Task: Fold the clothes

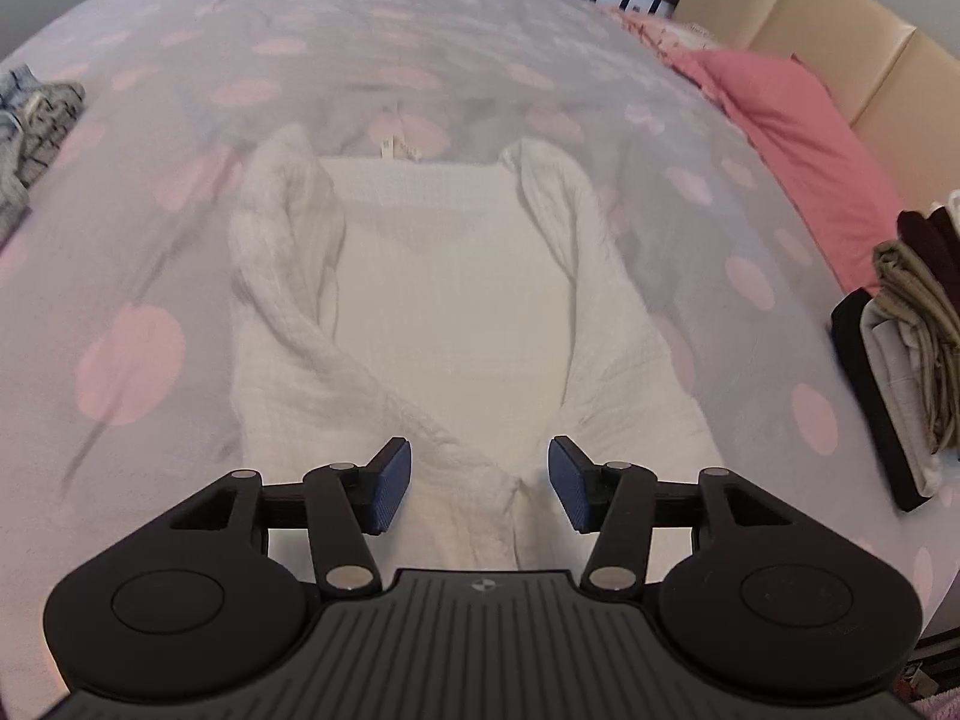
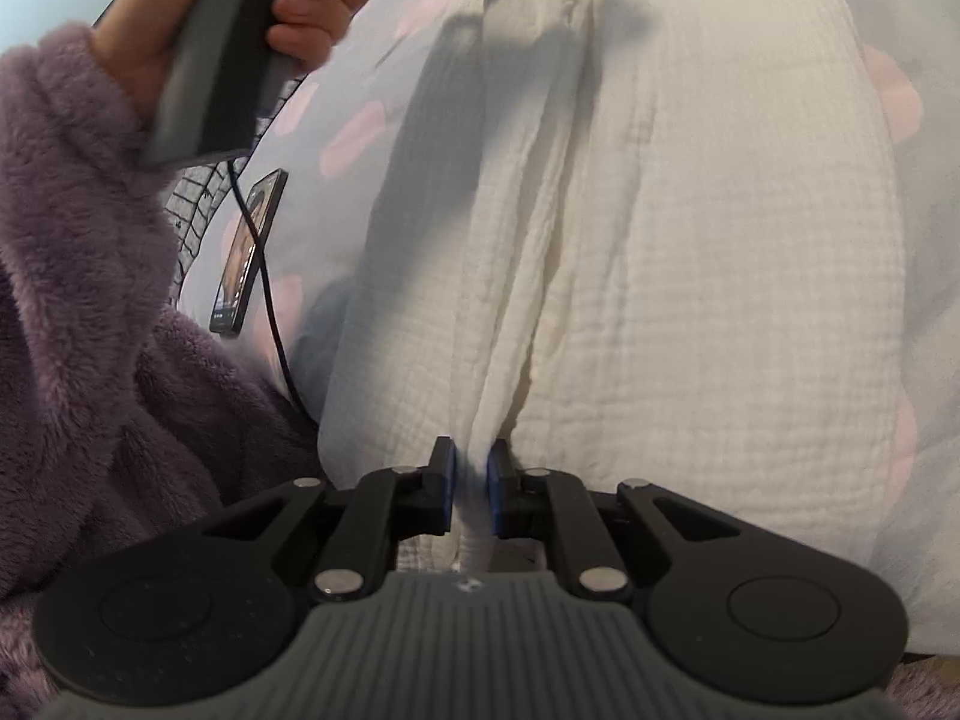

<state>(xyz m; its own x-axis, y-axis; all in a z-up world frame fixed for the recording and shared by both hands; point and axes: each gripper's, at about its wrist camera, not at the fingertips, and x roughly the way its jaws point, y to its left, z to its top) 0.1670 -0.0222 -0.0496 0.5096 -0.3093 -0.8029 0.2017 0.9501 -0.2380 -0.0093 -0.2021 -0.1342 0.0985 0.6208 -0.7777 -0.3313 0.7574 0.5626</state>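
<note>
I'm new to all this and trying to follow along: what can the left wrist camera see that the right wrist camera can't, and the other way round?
Only the left wrist view shows the pink pillow, the beige headboard, the stack of folded clothes at the right edge, and its own left gripper open over the cloth.

Only the right wrist view shows the phone, a purple fluffy sleeve, and the right gripper pinching a fold.

Both show the white garment on the pink-spotted bedspread.
</note>
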